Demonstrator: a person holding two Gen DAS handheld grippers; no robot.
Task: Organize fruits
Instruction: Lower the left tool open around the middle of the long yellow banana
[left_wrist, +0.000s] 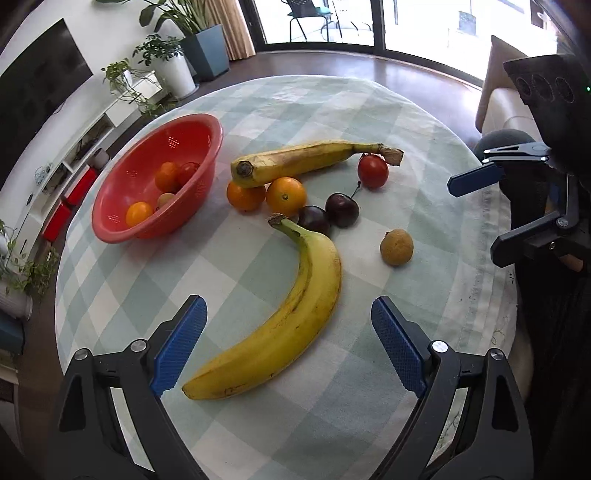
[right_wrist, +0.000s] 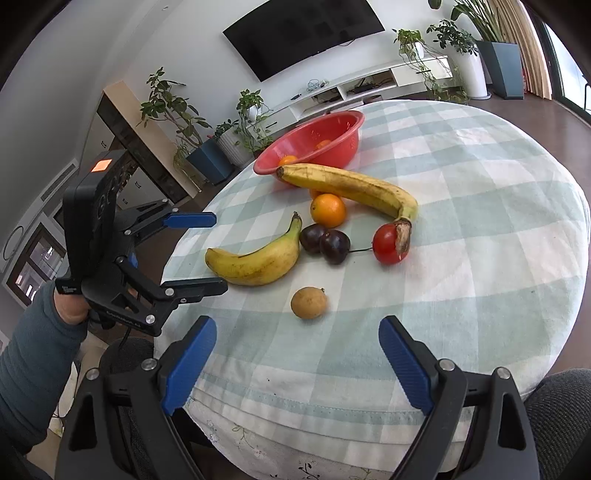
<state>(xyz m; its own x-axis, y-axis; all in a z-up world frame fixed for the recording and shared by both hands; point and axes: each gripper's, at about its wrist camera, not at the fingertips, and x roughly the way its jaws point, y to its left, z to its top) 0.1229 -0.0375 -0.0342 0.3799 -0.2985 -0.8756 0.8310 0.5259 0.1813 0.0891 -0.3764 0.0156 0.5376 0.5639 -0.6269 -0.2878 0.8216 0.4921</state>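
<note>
Hovering with both pairs of fingers spread wide and empty, I have the left gripper (left_wrist: 288, 347) straddling the lower half of the near banana (left_wrist: 291, 310), which lies between its fingers on the checked bench (left_wrist: 369, 103). The right gripper (right_wrist: 297, 363) sits back at the bench edge, the small brown fruit (right_wrist: 309, 302) just ahead of its fingers. Beyond the left fingertips and to their left stands the red colander (left_wrist: 122, 229), already holding a few small fruits. My worry: closing on the banana's curve could swing its stem into the two dark plums (left_wrist: 328, 216) touching it and roll them. The far banana (left_wrist: 295, 160) rests on an orange (left_wrist: 245, 195), so that pile may shift. I can't identify the brown fruit, and the colander's contents are partly hidden.
</note>
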